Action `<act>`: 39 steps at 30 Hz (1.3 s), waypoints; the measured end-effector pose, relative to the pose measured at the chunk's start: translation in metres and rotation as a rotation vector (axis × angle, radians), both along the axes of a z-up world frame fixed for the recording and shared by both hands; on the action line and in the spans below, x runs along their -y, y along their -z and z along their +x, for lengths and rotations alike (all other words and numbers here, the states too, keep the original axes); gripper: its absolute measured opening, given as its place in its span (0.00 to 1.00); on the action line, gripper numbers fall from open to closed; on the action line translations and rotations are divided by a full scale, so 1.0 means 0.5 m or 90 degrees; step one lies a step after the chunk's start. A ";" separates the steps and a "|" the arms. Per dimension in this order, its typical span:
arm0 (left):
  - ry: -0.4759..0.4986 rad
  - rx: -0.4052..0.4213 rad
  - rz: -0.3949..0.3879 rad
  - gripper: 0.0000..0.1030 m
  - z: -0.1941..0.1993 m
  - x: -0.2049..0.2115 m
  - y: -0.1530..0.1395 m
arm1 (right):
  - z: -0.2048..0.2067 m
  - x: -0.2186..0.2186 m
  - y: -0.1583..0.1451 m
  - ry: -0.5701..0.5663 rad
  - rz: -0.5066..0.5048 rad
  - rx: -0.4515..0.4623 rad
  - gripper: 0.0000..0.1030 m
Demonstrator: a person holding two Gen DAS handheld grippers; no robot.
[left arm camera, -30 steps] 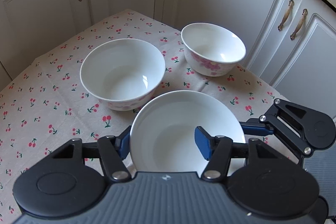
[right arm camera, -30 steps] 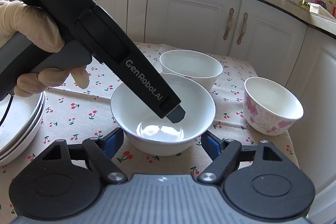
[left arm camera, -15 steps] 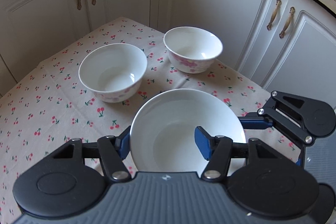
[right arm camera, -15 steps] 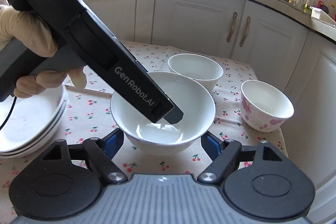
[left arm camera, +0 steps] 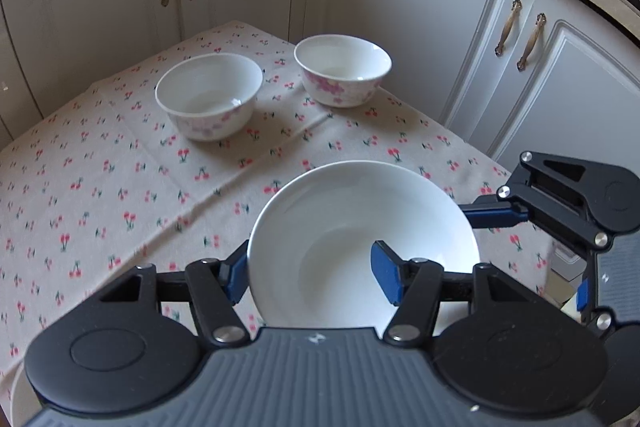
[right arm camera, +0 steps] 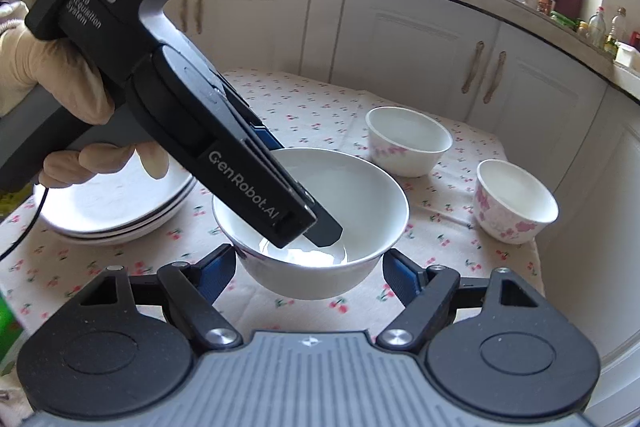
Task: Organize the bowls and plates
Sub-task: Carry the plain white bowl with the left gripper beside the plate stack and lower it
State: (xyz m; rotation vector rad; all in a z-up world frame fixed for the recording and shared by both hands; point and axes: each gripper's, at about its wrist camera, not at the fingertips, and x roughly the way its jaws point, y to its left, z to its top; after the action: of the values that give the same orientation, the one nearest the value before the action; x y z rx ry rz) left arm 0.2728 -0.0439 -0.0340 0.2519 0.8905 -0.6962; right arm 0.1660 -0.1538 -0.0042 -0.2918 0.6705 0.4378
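Slippage as first risk: plain white glazed ceramic bowl point(left arm camera: 360, 219) pinched only at the near rim by the left gripper point(left arm camera: 310, 273), one blue pad inside the wall, the other outside, and carried clear above the cherry-print tablecloth point(left arm camera: 100, 187). Could rotate about that single pinch and fall, because of smooth glossy glaze and round, heavy body. Flanked lower down by the blue pads of the right gripper point(right arm camera: 308, 271), one at each side of the curved belly; could not tell if pressed or only just beside. Could also be chipped on hard porcelain if lowered crooked. Beyond the jaws, well apart: two deeper white bowls with pink flower print point(left arm camera: 208, 95) point(left arm camera: 342, 67), thin-rimmed, upright. Left of the right jaws: stack of shallow white plates point(right arm camera: 120, 203), shiny, dark-edged. Soft, creased cloth underneath, little cushioning.
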 end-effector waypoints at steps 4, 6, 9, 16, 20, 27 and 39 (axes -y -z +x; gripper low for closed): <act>-0.007 -0.007 -0.001 0.59 -0.026 -0.011 0.010 | -0.022 0.000 0.001 -0.019 0.007 -0.006 0.82; -0.006 -0.011 0.001 0.59 -0.037 -0.014 0.017 | -0.030 0.000 0.005 -0.025 0.012 -0.013 0.82; -0.007 -0.017 0.002 0.59 -0.047 -0.016 0.026 | -0.040 -0.001 0.010 -0.031 0.018 -0.024 0.82; -0.001 -0.025 0.009 0.59 -0.064 -0.015 0.041 | -0.053 0.000 0.023 -0.041 0.010 -0.040 0.82; 0.003 -0.033 0.005 0.59 -0.069 -0.015 0.043 | -0.055 0.005 0.031 -0.044 0.011 -0.054 0.82; 0.008 -0.037 0.006 0.59 -0.079 -0.015 0.046 | -0.061 0.007 0.036 -0.047 0.015 -0.068 0.82; 0.009 -0.036 0.008 0.59 -0.080 -0.018 0.051 | -0.061 0.006 0.045 -0.050 0.019 -0.077 0.82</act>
State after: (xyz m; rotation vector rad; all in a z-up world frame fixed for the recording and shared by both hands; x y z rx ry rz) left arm 0.2328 -0.0350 -0.0593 0.2513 0.9481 -0.7145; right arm 0.1356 -0.1567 -0.0267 -0.2650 0.7725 0.5430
